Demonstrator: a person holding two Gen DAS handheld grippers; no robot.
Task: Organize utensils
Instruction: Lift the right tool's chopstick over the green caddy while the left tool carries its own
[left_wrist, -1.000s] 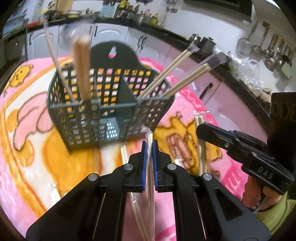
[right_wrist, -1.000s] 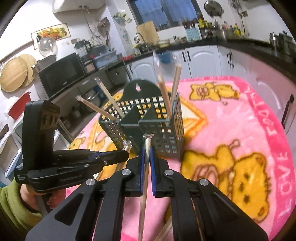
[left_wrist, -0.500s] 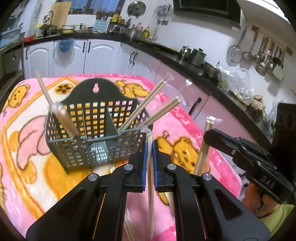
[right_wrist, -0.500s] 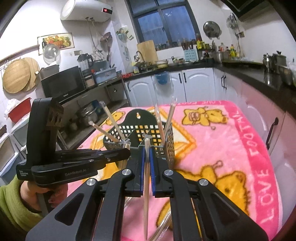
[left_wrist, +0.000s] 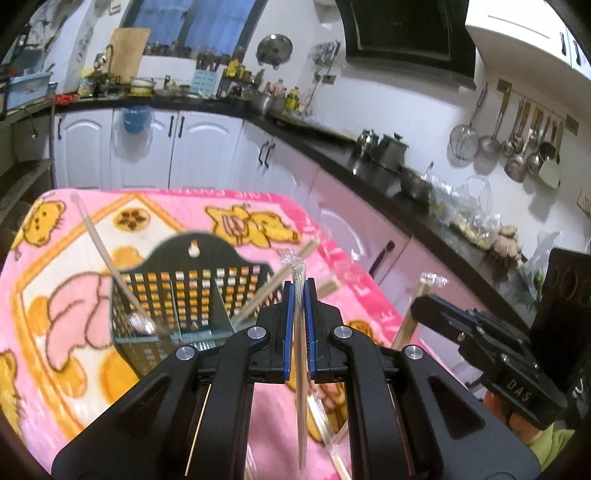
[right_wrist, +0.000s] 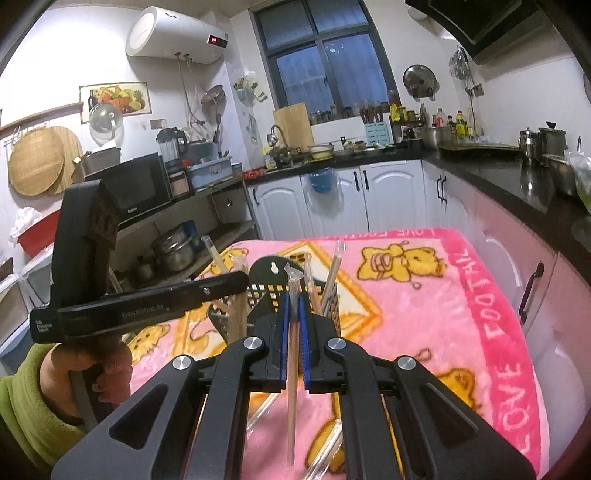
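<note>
Each claw, left (left_wrist: 299, 295) and right (right_wrist: 293, 302), pinches a wrapped chopstick pair upright, ready to drop into the basket (left_wrist: 177, 295) ahead.

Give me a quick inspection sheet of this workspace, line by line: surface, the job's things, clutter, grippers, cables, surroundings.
Surface: pink cartoon blanket covers the table.
Job's things: dark slotted utensil basket stands upright, holding several wrapped chopsticks; more wrapped chopsticks lie loose on the blanket.
Clutter: nothing seen on the blanket besides these.
Grippers: left gripper shut on a wrapped chopstick; right gripper shut on another wrapped chopstick.
Cables: nothing seen.
Surroundings: kitchen; hanging ladles, microwave, water heater.
</note>
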